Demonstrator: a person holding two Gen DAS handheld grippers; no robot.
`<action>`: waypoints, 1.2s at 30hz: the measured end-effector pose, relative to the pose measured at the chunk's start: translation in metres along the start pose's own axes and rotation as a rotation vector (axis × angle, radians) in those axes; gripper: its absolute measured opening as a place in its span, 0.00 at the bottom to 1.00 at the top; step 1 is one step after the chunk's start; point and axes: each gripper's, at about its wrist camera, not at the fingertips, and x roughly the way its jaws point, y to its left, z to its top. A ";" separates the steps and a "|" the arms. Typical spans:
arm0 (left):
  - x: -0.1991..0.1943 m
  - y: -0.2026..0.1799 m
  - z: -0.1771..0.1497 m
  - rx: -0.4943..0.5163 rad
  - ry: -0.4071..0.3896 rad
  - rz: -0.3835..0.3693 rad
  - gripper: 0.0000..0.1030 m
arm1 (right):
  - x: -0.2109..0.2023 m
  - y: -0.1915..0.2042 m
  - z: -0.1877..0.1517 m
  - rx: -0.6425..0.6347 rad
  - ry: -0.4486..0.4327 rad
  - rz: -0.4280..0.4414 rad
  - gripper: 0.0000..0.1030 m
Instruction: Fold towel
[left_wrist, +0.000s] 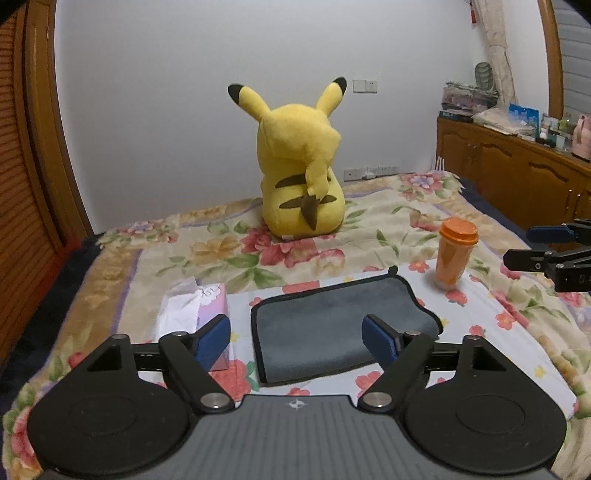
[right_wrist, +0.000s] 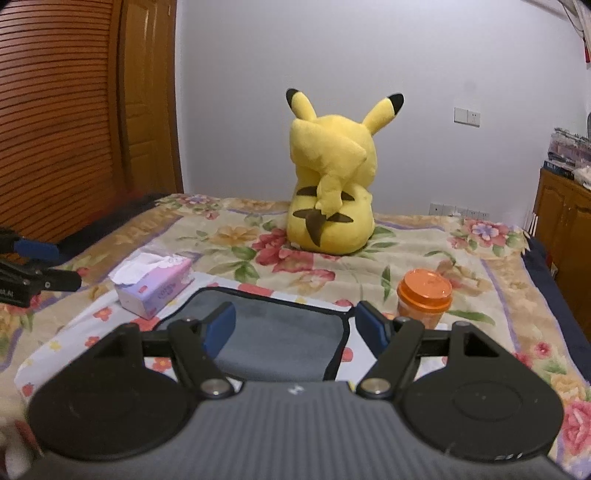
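A grey towel with black trim lies flat on the flowered bed cover, folded into a rectangle. It also shows in the right wrist view. My left gripper is open and empty, held above the towel's near edge. My right gripper is open and empty, also held above the towel's near part. The right gripper shows at the right edge of the left wrist view. The left gripper shows at the left edge of the right wrist view.
A tissue box stands left of the towel, also seen in the right wrist view. An orange lidded cup stands to the towel's right. A yellow plush toy sits behind. A wooden cabinet stands at the right.
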 end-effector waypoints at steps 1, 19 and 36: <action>-0.004 -0.001 0.001 0.000 -0.004 0.000 0.83 | -0.004 0.001 0.001 -0.001 -0.005 0.001 0.70; -0.071 -0.033 -0.016 -0.005 -0.067 -0.016 1.00 | -0.063 0.015 -0.012 0.032 -0.057 -0.025 0.96; -0.090 -0.051 -0.051 -0.030 -0.069 0.001 1.00 | -0.082 0.027 -0.041 0.076 -0.025 -0.019 1.00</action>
